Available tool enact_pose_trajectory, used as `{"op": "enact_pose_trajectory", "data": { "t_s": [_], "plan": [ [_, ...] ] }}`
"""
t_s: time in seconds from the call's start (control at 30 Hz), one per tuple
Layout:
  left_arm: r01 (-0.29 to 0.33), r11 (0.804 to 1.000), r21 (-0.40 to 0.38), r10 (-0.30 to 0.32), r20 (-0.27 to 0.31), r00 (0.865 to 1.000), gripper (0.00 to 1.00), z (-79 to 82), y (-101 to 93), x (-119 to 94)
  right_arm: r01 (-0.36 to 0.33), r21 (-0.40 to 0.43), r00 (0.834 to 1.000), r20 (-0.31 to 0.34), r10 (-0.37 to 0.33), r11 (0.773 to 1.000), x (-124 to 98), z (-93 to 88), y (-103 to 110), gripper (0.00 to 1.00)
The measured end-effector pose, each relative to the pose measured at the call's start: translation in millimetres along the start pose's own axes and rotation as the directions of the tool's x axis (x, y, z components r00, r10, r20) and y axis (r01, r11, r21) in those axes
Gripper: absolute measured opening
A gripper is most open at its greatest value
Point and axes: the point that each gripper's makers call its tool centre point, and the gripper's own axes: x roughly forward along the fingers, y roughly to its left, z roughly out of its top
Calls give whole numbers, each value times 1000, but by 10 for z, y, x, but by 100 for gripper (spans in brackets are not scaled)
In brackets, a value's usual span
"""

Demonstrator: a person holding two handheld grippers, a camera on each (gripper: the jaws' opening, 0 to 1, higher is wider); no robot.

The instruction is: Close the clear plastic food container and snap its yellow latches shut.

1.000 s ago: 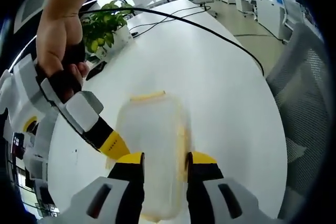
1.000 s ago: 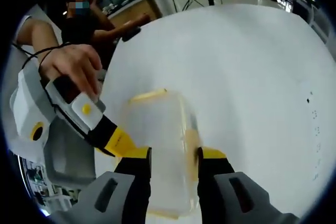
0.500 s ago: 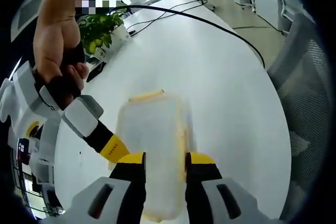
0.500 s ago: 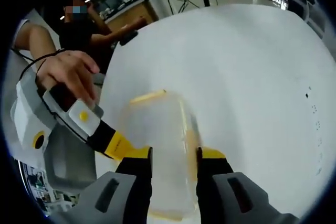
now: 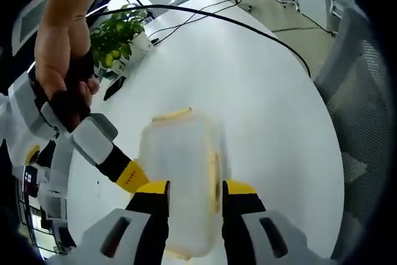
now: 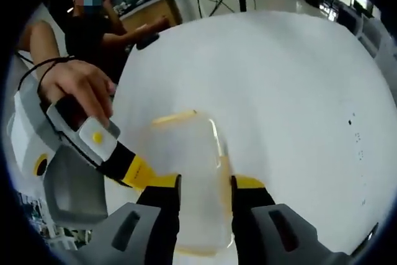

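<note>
Clear lidded container [image 5: 178,178] with yellow latches [image 5: 172,115]

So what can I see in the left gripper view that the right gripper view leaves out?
The left gripper view alone has a potted plant, a black cable crossing the table, and a mesh chair beside it. The right gripper view alone has a seated person in dark clothes and a wooden desk behind. Both show the clear container with a yellow latch at its far end on the white table, framed between that view's own claw tips, with the other claw coming in from the left, held by a hand.
</note>
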Motion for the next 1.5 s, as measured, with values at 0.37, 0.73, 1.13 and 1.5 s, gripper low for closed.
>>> {"op": "enact_pose_trajectory", "data": {
  "t_s": [0.37,0.73,1.13,1.5],
  "plan": [
    [-78,994,-81,79,6,997,29,-65,104,-358,93,38,995,17,-93,995,-239,-171,220,38],
    [-95,981,-170,101,27,995,33,-218,56,-649,168,65,984,44,-170,984,-459,-241,498,43],
    [-164,963,-215,169,2,986,32,-419,41,-839,224,104,965,112,-235,969,-511,-332,732,47],
    [-171,941,-294,184,20,983,32,-459,-31,-770,337,223,884,259,-389,915,-475,-407,759,45]
  ]
}}
